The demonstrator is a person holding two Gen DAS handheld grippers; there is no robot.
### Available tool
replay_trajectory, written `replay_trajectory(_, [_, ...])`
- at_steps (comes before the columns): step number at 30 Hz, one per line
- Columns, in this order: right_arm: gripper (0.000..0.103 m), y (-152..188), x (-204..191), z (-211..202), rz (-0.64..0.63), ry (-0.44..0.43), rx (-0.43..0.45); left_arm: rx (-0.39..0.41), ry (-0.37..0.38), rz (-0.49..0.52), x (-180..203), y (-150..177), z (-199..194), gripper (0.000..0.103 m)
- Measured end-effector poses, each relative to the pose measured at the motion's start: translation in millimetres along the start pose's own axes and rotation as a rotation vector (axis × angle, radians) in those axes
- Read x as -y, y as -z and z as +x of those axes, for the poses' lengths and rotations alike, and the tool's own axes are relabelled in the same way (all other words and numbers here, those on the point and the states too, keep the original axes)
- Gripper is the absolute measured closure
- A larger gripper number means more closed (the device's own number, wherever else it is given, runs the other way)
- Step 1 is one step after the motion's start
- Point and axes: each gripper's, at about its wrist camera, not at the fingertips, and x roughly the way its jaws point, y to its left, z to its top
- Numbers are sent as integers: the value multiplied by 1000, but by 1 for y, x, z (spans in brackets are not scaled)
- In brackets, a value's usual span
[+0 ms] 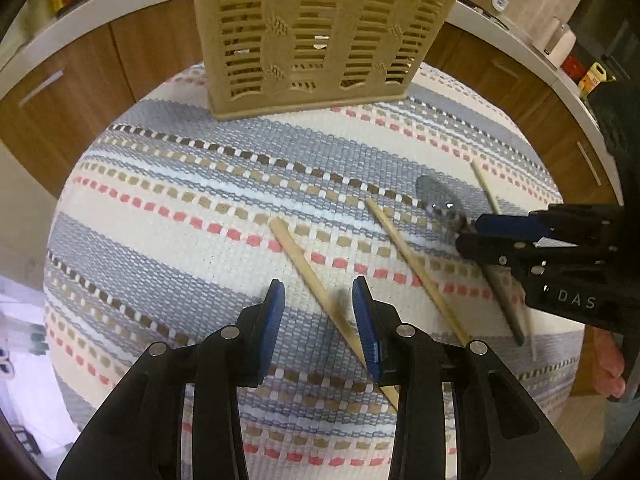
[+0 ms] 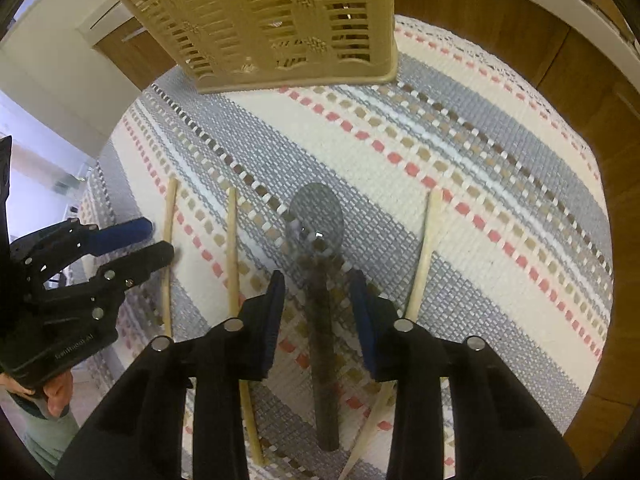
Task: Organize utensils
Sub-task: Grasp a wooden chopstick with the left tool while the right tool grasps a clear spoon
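The left tool (image 1: pixel 318 320) is hanging low over the striped woven mat (image 1: pixel 180 184), its two blue-padded fingers (image 1: pixel 274 320) standing wide apart and gripping nothing. A flat wooden stick (image 1: pixel 308 272) is lying on the mat and running from about 11 o'clock down to 5 o'clock, passing through the gap and under the finger on the 3 o'clock side. Whether that finger is touching the stick cannot be told.

A second stick (image 1: pixel 416 268) is lying near it toward 2 o'clock, roughly parallel. Farther toward 3 o'clock, the right tool (image 1: pixel 476 232) is reaching in from the edge of the left wrist view.

In the right wrist view, the right tool (image 2: pixel 318 312) is sitting with its fingers equally spread, straddling the handle of a metal spoon (image 2: pixel 320 264) without closing on it. The spoon's bowl is pointing to 12 o'clock and its handle is running down to 6 o'clock, flat on the mat. One stick (image 2: pixel 424 264) is lying just at 3 o'clock of the spoon, two more at 9 o'clock.

The beige slotted utensil basket (image 1: pixel 316 36) is standing upright at 12 o'clock, at the far side of the mat, well apart from both tools. Behind it, the wooden cabinets (image 1: pixel 80 80) are curving around under a pale counter (image 1: pixel 120 4).
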Motion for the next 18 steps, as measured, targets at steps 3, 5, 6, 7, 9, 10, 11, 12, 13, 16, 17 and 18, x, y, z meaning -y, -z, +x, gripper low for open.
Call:
replay_trajectory(3, [76,-1,-6,2,-18,24,9,9,-26,15,4,-2,2,70])
replay_trajectory(5, [76,0,-11,3,-38,48,17,12,-39,21,9,-4,7,71])
replay_trajectory(6, [77,0,-15,3,-44,57,21,14,-44,25,12,-5,10,71])
replay_trajectory(7, [82,0,-18,4,-53,74,27,19,-56,32,14,-5,12,71])
replay_trajectory(9, [88,-1,-24,9,-68,99,37,25,-77,43,18,-8,12,72])
replay_trajectory(10, [90,-1,-25,10,-70,104,41,30,-96,49,21,-9,14,73])
replay_trajectory(11, [91,-1,-24,10,-65,103,45,32,-105,53,24,-9,12,73])
replay_trajectory(12, [92,0,-24,11,-57,95,47,33,-117,57,25,-9,12,73])
replay_trajectory(13, [93,0,-22,11,-46,85,50,33,-134,65,28,-9,13,74])
replay_trajectory(16, [93,1,-17,9,-17,60,57,34,-165,99,38,-9,15,80])
replay_trajectory(17, [93,1,-18,9,-16,60,59,32,-169,107,40,-10,15,81])
replay_trajectory(18, [93,1,-18,9,-18,62,59,30,-171,117,42,-10,15,84])
